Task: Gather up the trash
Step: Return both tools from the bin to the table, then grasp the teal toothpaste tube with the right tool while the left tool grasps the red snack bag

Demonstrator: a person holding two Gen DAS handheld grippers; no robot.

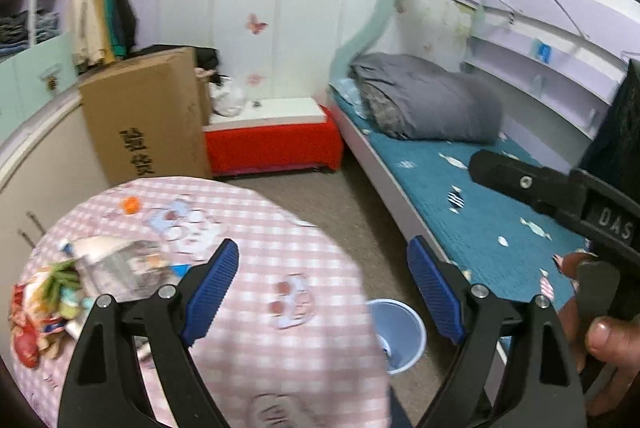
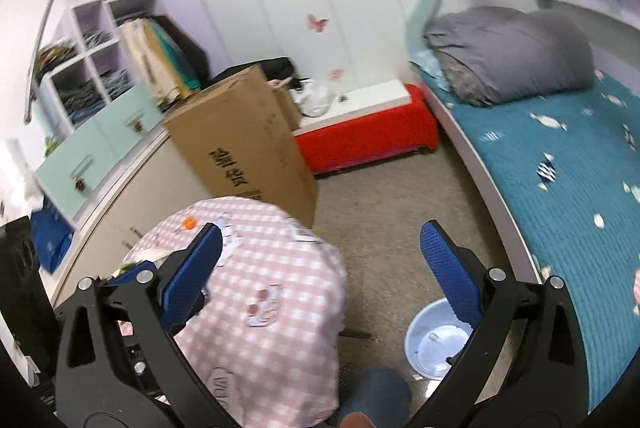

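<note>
A pile of trash [image 1: 60, 288], with crumpled clear plastic and colourful wrappers, lies on the left side of a round table with a pink checked cloth [image 1: 260, 260]. A small orange scrap [image 1: 131, 205] lies near the table's far edge; it also shows in the right wrist view [image 2: 187, 224]. A pale blue bin [image 1: 396, 336] stands on the floor right of the table, also in the right wrist view [image 2: 434, 342]. My left gripper [image 1: 324, 292] is open and empty above the table's right part. My right gripper [image 2: 320, 268] is open and empty above the table edge and floor.
A tall cardboard box [image 1: 148, 115] stands behind the table. A red bench [image 1: 276, 143] sits at the back wall. A bed with a teal cover [image 1: 480, 211] and grey duvet runs along the right. The right gripper's body [image 1: 560, 195] shows at the right of the left wrist view.
</note>
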